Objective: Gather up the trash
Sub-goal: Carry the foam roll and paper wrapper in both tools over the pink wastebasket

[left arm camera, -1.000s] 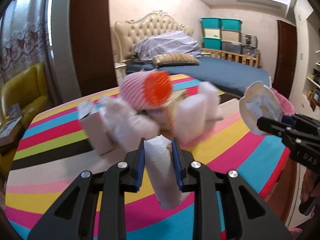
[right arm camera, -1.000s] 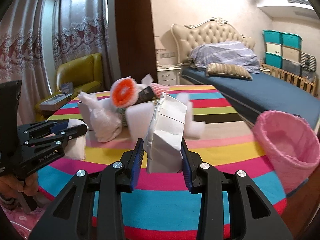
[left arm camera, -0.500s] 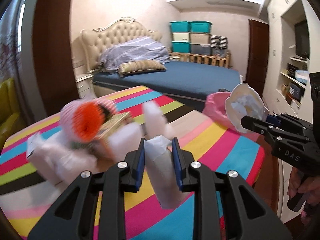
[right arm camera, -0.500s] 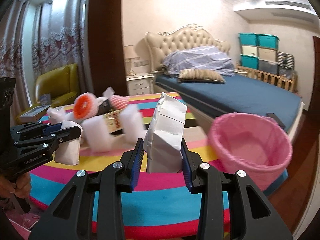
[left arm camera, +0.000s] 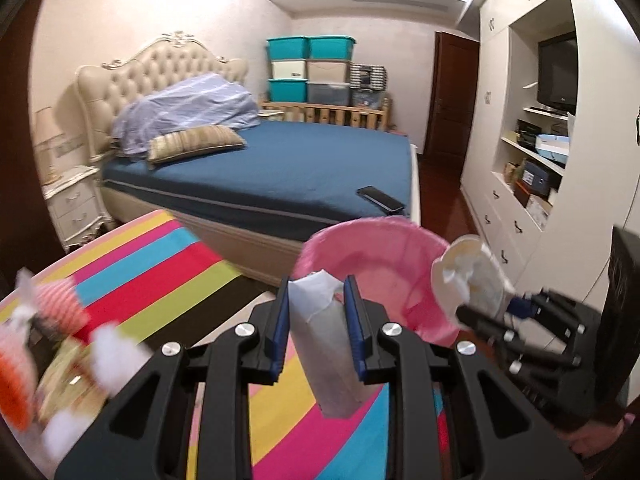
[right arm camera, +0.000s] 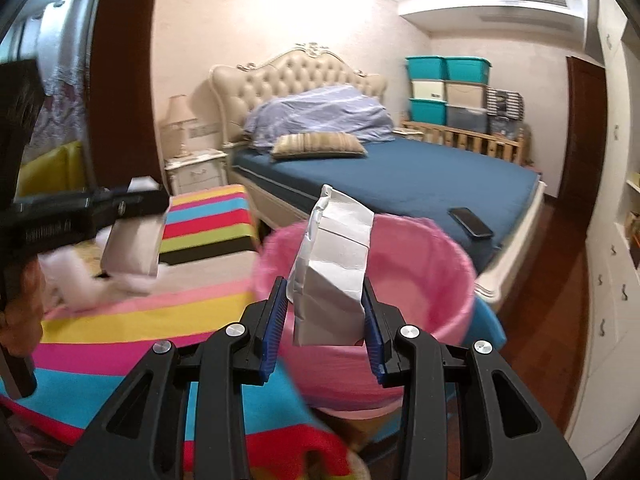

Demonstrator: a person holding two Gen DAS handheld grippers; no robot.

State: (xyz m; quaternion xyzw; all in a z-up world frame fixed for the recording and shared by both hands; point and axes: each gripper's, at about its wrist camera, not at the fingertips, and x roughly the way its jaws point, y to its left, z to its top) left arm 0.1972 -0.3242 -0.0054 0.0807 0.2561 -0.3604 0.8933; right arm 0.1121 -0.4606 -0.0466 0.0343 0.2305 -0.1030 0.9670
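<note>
My left gripper [left arm camera: 317, 312] is shut on a small white crumpled carton [left arm camera: 326, 344], held above the striped table near its right edge. My right gripper [right arm camera: 326, 312] is shut on a crumpled white paper bag [right arm camera: 332, 264], held in front of the pink trash bin [right arm camera: 432, 264]. The bin also shows in the left wrist view [left arm camera: 376, 248], just beyond the table edge. In the left wrist view the right gripper [left arm camera: 516, 320] holds its bag [left arm camera: 468, 280] beside the bin's rim. In the right wrist view the left gripper [right arm camera: 100, 208] holds its carton [right arm camera: 134, 240] at the left.
More trash lies blurred on the striped table [left arm camera: 168, 256]: an orange and pink foam net [left arm camera: 36, 336] and white foam pieces [left arm camera: 112, 356]. A bed [left arm camera: 288, 164] with a phone [left arm camera: 380, 199] stands behind the bin. White cabinets [left arm camera: 532, 160] line the right wall.
Both grippers have swung right, away from the trash pile and toward the pink bin, each still holding its piece. The bin is now close in front of both.
</note>
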